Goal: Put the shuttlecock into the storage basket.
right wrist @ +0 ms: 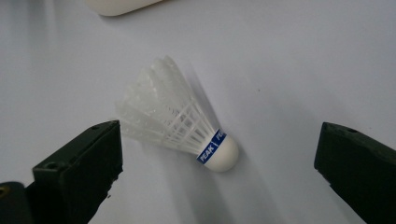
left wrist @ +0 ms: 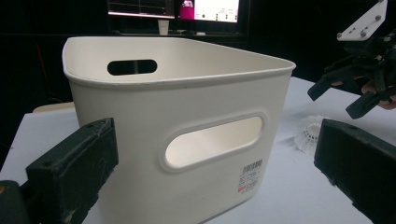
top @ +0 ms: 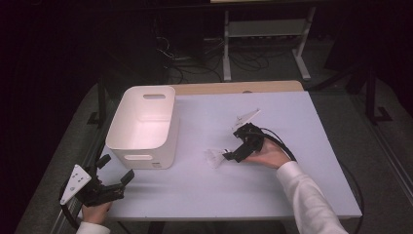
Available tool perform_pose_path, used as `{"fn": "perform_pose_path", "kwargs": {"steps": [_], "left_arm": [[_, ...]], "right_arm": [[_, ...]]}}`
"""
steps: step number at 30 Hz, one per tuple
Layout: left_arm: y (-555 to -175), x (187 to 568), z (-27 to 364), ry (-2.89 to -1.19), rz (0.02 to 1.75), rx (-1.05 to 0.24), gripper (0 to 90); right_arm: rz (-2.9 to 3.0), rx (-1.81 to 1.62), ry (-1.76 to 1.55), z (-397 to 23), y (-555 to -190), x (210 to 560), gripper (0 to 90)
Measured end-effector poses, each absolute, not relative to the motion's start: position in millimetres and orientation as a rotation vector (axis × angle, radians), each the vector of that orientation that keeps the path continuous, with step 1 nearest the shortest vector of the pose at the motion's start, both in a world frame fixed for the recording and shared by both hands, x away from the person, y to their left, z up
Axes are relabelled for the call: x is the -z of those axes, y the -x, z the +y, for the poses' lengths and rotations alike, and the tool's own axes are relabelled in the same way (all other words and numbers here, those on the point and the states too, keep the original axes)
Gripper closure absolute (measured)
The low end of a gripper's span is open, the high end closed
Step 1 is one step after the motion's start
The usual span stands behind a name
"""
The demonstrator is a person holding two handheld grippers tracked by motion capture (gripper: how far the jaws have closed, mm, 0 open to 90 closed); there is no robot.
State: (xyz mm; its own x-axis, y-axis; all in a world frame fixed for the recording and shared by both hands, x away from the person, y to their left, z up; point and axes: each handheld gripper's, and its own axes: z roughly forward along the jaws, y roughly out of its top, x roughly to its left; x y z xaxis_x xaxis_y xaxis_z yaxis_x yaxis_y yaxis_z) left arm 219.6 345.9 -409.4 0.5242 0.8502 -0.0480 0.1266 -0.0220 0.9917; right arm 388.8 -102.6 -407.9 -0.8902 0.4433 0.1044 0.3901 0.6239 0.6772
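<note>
Shuttlecocks: one white shuttlecock lying on its side on the table, just right of the bin.
Bins: one white bin.
Right gripper: spread wide around the shuttlecock, untouched.
Left gripper: spread, holding nothing, at the near-left corner.

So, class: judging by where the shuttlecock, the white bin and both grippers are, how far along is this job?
Done: nothing visible yet; the shuttlecock lies on its side on the table, outside the white bin. In hand: the right gripper stands open around it, pads not touching. The left gripper waits open near the bin. Left, probably: gripping the shuttlecock, lifting it and dropping it into the bin.
</note>
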Motion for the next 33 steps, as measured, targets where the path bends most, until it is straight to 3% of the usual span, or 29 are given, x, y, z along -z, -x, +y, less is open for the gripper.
{"fn": "perform_pose_path", "kwargs": {"steps": [7,33], "left_arm": [[-220,409,346,-1.502,0.880,-0.717,0.0],[-220,410,346,-1.500,0.878,-0.718,0.0]], "right_arm": [[2.797,-1.110,-0.708,-103,-394,415,1.3],[2.861,-1.105,-0.627,-99,-406,434,22.2]]}}
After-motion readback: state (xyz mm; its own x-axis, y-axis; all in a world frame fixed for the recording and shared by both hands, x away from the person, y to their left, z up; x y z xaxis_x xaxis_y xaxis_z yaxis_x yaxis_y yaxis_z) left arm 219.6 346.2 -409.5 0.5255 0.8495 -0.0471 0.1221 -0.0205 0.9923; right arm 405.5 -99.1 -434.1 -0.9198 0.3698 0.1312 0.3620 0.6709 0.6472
